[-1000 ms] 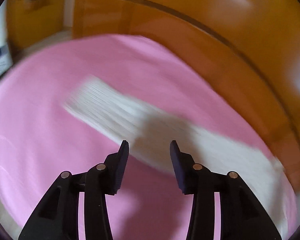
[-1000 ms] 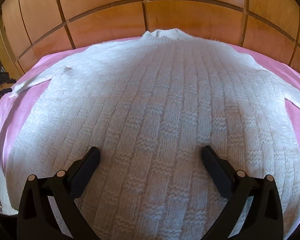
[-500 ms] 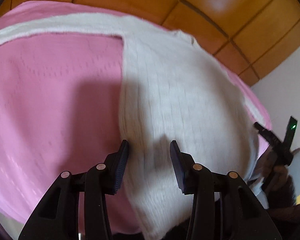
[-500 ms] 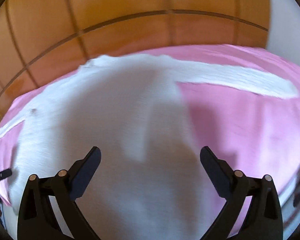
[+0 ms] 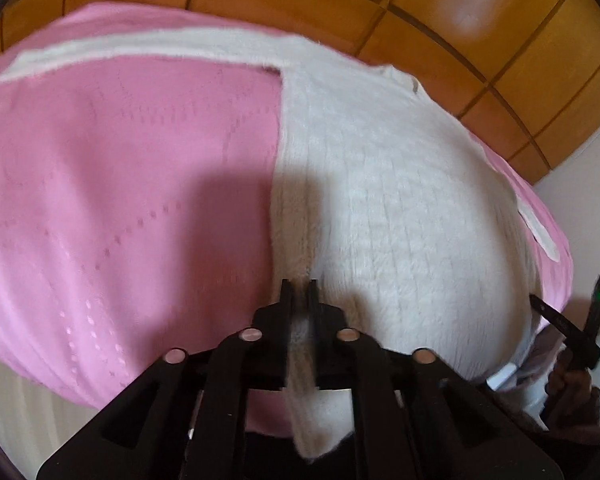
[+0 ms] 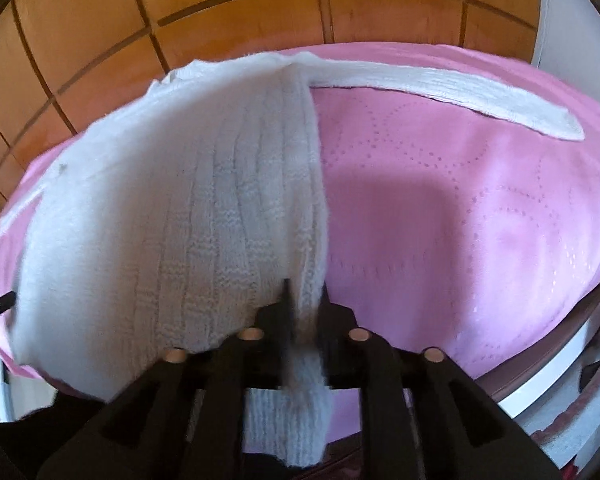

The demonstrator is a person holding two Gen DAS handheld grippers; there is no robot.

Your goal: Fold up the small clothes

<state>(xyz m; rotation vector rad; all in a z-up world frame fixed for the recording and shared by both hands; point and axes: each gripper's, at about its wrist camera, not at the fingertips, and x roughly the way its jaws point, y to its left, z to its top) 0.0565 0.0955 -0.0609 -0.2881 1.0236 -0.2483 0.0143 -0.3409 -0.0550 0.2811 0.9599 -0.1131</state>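
Pink bed cover (image 5: 120,184) before wooden panelling: white sweater (image 5: 400,208) lying flat on it, sleeves outspread.
Left hand-held gripper (image 5: 299,292) and right hand-held gripper (image 6: 305,300) each pinch the sweater's hem corners; likely next, lifting the hem toward the collar.

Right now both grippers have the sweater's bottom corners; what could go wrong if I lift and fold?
1. The left gripper and right gripper each pinch only a narrow bit of the sweater at its hem, so the fuzzy knit may slip out.
2. The sleeves lie spread wide on the pink cover and could drag or bunch.
3. Uneven lifting may skew the fold.
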